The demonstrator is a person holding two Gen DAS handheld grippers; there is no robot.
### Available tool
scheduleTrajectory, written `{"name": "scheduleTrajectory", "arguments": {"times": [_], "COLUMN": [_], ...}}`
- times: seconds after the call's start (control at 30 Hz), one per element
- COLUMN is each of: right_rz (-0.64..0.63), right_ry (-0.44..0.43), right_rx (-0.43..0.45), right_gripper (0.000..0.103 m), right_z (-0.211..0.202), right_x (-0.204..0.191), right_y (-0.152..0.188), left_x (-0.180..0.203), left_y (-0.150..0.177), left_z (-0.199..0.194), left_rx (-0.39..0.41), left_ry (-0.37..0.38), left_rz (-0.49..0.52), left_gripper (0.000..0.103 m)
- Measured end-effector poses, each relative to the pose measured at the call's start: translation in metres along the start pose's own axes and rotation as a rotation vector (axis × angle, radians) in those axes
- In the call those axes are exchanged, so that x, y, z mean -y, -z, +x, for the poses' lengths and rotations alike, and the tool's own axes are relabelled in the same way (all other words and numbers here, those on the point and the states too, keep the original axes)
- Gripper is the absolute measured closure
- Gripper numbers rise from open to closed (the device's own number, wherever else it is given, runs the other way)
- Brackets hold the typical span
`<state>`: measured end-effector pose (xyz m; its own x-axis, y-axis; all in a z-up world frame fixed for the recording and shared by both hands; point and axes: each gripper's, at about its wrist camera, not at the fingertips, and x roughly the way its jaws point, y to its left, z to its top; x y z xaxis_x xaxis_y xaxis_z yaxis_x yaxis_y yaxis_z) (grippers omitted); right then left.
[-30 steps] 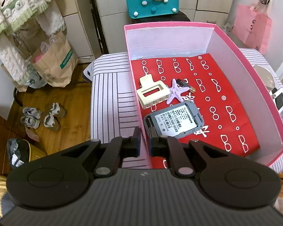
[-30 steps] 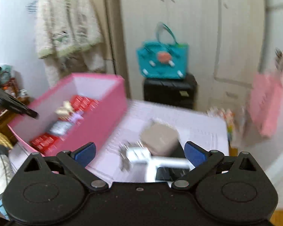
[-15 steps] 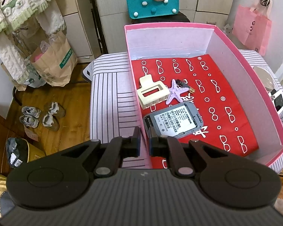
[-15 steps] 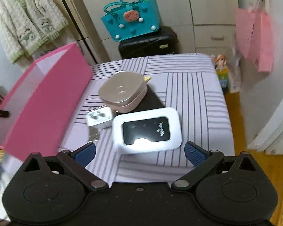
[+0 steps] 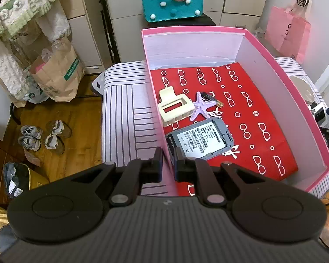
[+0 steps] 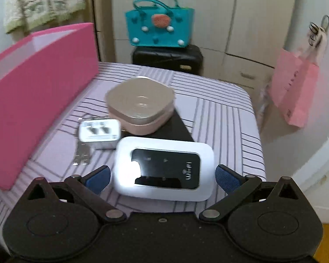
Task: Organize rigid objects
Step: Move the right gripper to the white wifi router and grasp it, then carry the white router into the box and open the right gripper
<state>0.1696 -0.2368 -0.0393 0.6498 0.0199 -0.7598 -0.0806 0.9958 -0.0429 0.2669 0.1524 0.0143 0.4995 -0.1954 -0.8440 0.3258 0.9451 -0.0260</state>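
Ahead of the left gripper (image 5: 167, 164), the pink box (image 5: 280, 83) is showing matt cardboard walls, with glossy red printed paper (image 5: 247, 118) lining its floor. The cream hair clip (image 5: 173, 108) is looking like smooth plastic. Between the right gripper's (image 6: 162, 176) blue textured pads (image 6: 227, 178), the white Wi-Fi router (image 6: 164, 168) is gleaming as glossy plastic. The striped tablecloth (image 6: 219, 118) beyond is appearing as soft woven cloth.

White pocket router (image 6: 164, 167): "Wi-Fi" read on black front panel, beside signal icon. Grey device back (image 5: 200, 141) in pink box (image 5: 283, 65): barcode label, print too small to read. Brown paper bag (image 5: 59, 74): green band carried lettering, unreadable. Red liner (image 5: 241, 100): white glasses motifs only.
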Motion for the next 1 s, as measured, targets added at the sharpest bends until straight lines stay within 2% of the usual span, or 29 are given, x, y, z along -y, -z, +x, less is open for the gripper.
{"name": "scheduleTrajectory", "arguments": {"times": [0.23, 0.3, 0.37, 0.53, 0.7, 0.87, 0.93, 1.0], "right_rz": [0.006, 0.040, 0.086, 0.093, 0.149, 0.107, 0.086, 0.058], "right_ry": [0.005, 0.002, -0.004, 0.002, -0.080, -0.145, -0.201, -0.296], "right_rx": [-0.040, -0.052, -0.041, -0.010, 0.012, 0.088, 0.113, 0.124], "right_gripper": [0.000, 0.003, 0.003, 0.003, 0.003, 0.003, 0.003, 0.003], "right_z": [0.012, 0.014, 0.008, -0.012, -0.038, -0.073, -0.085, -0.094], "right_x": [0.002, 0.004, 0.007, 0.007, 0.005, -0.015, -0.026, -0.044], "right_y": [0.000, -0.001, -0.003, -0.004, -0.006, -0.025, -0.040, -0.062], "left_x": [0.000, 0.000, -0.002, -0.004, -0.001, -0.002, -0.002, -0.004], "left_y": [-0.001, -0.001, 0.000, 0.000, 0.002, 0.002, 0.002, 0.003], "left_z": [0.001, 0.001, 0.000, 0.001, 0.001, 0.000, 0.000, 0.000], "left_rx": [-0.002, -0.005, -0.004, 0.001, 0.008, 0.006, 0.005, 0.005], "left_ry": [0.005, 0.008, 0.019, 0.036, 0.028, 0.034, 0.033, 0.044], "left_rz": [0.012, 0.014, 0.009, 0.010, 0.026, 0.023, 0.023, 0.014], "left_gripper": [0.094, 0.094, 0.093, 0.092, 0.092, 0.092, 0.092, 0.092]}}
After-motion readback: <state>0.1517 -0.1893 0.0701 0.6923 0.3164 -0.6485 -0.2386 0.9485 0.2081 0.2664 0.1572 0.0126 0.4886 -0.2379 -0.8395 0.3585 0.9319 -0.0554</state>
